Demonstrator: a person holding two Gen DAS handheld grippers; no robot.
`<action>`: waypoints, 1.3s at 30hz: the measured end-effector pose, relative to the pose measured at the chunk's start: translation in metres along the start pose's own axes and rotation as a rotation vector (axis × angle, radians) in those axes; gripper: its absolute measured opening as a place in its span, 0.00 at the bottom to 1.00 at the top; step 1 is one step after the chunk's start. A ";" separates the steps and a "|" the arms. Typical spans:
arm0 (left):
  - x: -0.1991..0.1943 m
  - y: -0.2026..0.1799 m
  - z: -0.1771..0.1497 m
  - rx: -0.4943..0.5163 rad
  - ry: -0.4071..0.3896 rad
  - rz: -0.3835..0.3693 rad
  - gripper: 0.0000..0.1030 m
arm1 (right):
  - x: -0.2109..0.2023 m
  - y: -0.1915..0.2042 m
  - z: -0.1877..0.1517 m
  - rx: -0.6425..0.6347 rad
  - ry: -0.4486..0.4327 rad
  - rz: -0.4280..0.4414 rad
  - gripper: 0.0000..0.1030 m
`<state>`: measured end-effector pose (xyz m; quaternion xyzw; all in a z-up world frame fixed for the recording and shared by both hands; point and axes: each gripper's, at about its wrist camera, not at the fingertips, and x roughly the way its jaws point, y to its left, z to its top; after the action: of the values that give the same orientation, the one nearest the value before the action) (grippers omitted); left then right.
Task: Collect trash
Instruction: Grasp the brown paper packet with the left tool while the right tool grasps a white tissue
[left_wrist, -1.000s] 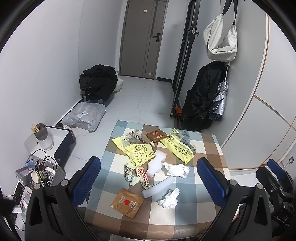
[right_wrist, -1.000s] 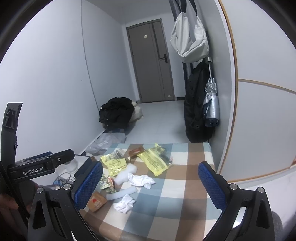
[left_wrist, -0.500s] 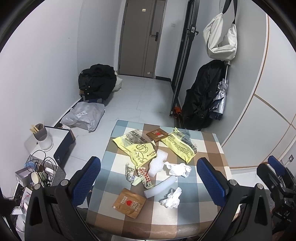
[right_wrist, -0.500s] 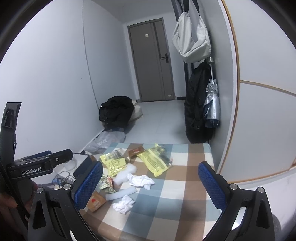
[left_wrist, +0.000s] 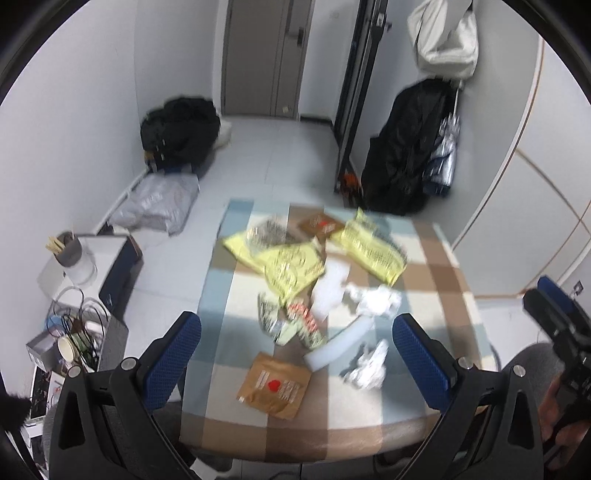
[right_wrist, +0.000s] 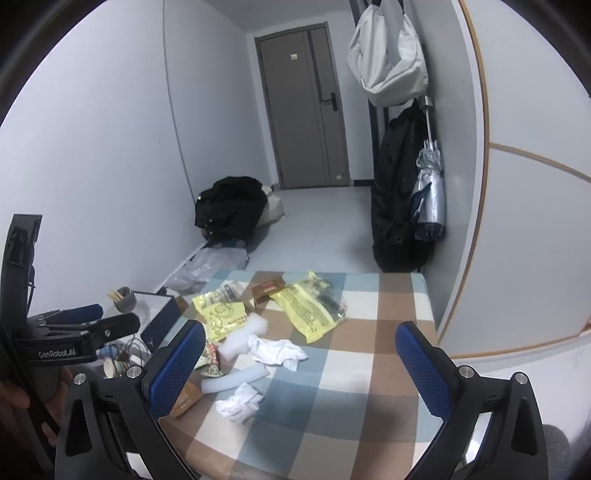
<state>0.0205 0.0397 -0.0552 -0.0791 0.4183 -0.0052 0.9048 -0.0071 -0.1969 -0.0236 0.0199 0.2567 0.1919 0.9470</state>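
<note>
Both claws, left gripper (left_wrist: 297, 349) and right gripper (right_wrist: 300, 360), hung spread wide, empty. Trash centre frame on checked tablecloth (right_wrist: 384, 321): crumpled white tissue (right_wrist: 239, 401), yellow plastic wrappers (right_wrist: 308, 308). Risk: thin wrappers slipping the pinch, cloth snagging.

Left wrist view: high over near edge of checked table (left_wrist: 436, 258), tilted down, blurred, facing door (left_wrist: 266, 55) at far end. Right wrist view: lower, from table's (right_wrist: 384, 306) right side, more level, toward same door (right_wrist: 306, 107). Shared: tabletop litter, door, hanging black coat (left_wrist: 406, 147) (right_wrist: 399, 192).
</note>
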 end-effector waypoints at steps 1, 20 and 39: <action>0.006 0.004 -0.002 0.005 0.034 -0.011 0.99 | 0.003 -0.001 -0.002 0.002 0.005 0.004 1.00; 0.084 0.011 -0.047 0.253 0.449 -0.051 0.88 | 0.060 -0.004 -0.036 0.005 0.128 0.042 1.00; 0.070 -0.004 -0.042 0.334 0.435 -0.026 0.44 | 0.066 -0.004 -0.044 0.013 0.172 0.068 1.00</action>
<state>0.0345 0.0242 -0.1343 0.0689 0.5953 -0.1027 0.7939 0.0255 -0.1789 -0.0940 0.0185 0.3377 0.2235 0.9141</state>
